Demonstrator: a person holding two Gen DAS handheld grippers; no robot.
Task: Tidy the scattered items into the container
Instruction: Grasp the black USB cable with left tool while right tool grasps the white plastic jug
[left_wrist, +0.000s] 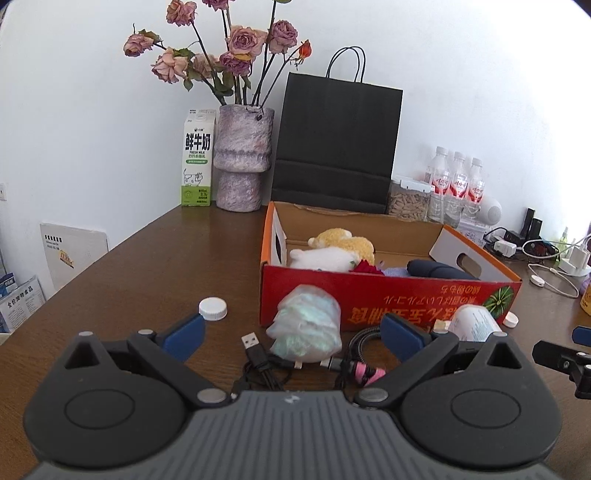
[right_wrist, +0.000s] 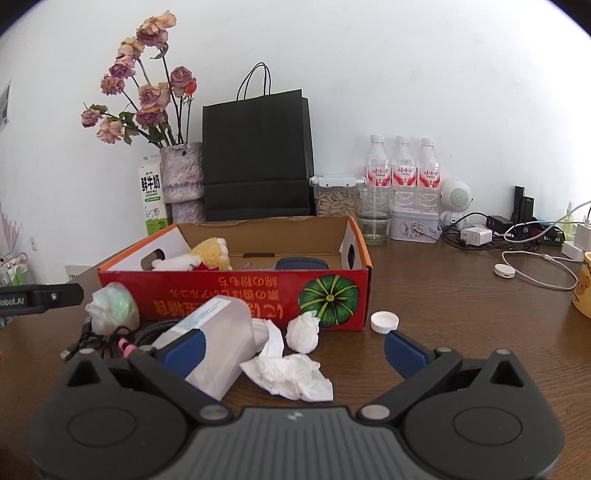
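A red cardboard box (left_wrist: 388, 299) (right_wrist: 229, 299) stands on the wooden table with plush toys (left_wrist: 340, 249) and a dark pouch (left_wrist: 439, 269) inside. In front of it lie a crumpled plastic bag (left_wrist: 306, 326) (right_wrist: 112, 308), tangled black cables (left_wrist: 262, 360), a translucent plastic bottle on its side (right_wrist: 218, 343) (left_wrist: 474, 323), crumpled tissues (right_wrist: 291, 373) and white caps (left_wrist: 213, 308) (right_wrist: 385, 322). My left gripper (left_wrist: 295, 336) is open and empty, just short of the bag and cables. My right gripper (right_wrist: 295, 349) is open and empty, its jaws either side of the bottle's end and the tissues.
Behind the box stand a black paper bag (left_wrist: 336, 147), a vase of dried roses (left_wrist: 242, 158), a milk carton (left_wrist: 197, 158), water bottles (right_wrist: 402, 170), a jar, glasses and a tin. Chargers and cables (right_wrist: 524, 240) clutter the right side. A yellow mug (right_wrist: 583, 288) sits at the right edge.
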